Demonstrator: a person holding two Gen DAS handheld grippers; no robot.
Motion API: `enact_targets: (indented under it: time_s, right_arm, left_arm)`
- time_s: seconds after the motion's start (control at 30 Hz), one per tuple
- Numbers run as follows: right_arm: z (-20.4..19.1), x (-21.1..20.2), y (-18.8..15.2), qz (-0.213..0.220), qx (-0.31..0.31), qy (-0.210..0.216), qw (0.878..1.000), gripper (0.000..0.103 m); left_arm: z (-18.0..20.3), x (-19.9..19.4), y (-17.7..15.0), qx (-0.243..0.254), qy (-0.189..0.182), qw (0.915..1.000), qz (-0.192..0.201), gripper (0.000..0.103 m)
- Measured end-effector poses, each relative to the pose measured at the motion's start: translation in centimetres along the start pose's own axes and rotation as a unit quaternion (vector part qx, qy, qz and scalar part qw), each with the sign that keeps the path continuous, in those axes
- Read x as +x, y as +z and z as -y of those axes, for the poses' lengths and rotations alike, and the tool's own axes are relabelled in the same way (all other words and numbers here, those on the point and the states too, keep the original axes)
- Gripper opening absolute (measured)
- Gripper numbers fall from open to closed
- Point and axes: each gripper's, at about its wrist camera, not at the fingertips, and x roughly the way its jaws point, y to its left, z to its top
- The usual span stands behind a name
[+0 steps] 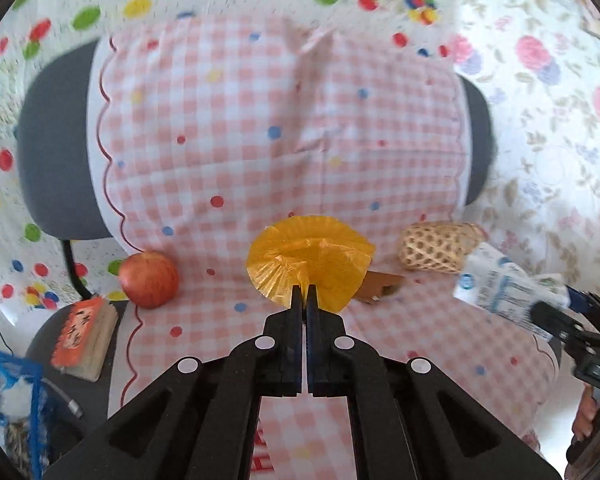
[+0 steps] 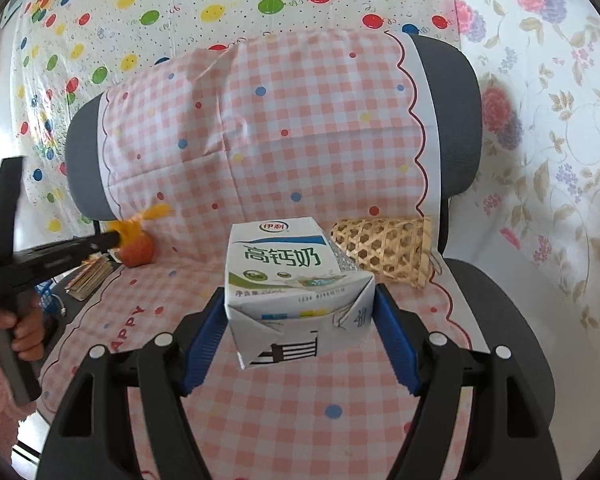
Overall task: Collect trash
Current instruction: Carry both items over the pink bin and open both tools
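Observation:
My left gripper (image 1: 304, 291) is shut on the edge of a crumpled orange paper cupcake liner (image 1: 312, 256), held above the chair seat. The right wrist view shows the same gripper (image 2: 114, 237) from the side with the liner (image 2: 140, 222) bunched at its tip. My right gripper (image 2: 300, 292) is shut on a white milk carton (image 2: 296, 280) with green lettering; its blue pads (image 2: 204, 344) press both sides and the carton hangs clear of the seat. In the left wrist view the carton (image 1: 500, 284) sticks out of that gripper (image 1: 560, 320) at the right edge.
A chair draped in pink checked cloth (image 1: 260, 120) holds a red apple (image 1: 150, 278), a woven bamboo cup (image 1: 436, 246) on its side, a brown scrap (image 1: 380, 286) and an orange book (image 1: 84, 332). A blue mesh bin (image 1: 8, 400) stands at the lower left.

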Motion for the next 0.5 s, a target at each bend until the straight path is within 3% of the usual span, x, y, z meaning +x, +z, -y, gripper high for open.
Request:
enact_targets:
  time_s: [0.3, 0.5]
  right_arm:
    - [-0.3, -2.6, -2.9, -0.021, -0.001, -0.008, 1.000, 0.071]
    - [0.2, -5.3, -5.9, -0.037, 0.006, -0.009, 0.999, 0.071]
  left_arm:
    - [3.6, -2.1, -5.7, 0.001, -0.007, 0.9991, -0.042, 0.001]
    - [7.2, -4.3, -9.4, 0.011, -0.032, 0.9974, -0.064, 0.001]
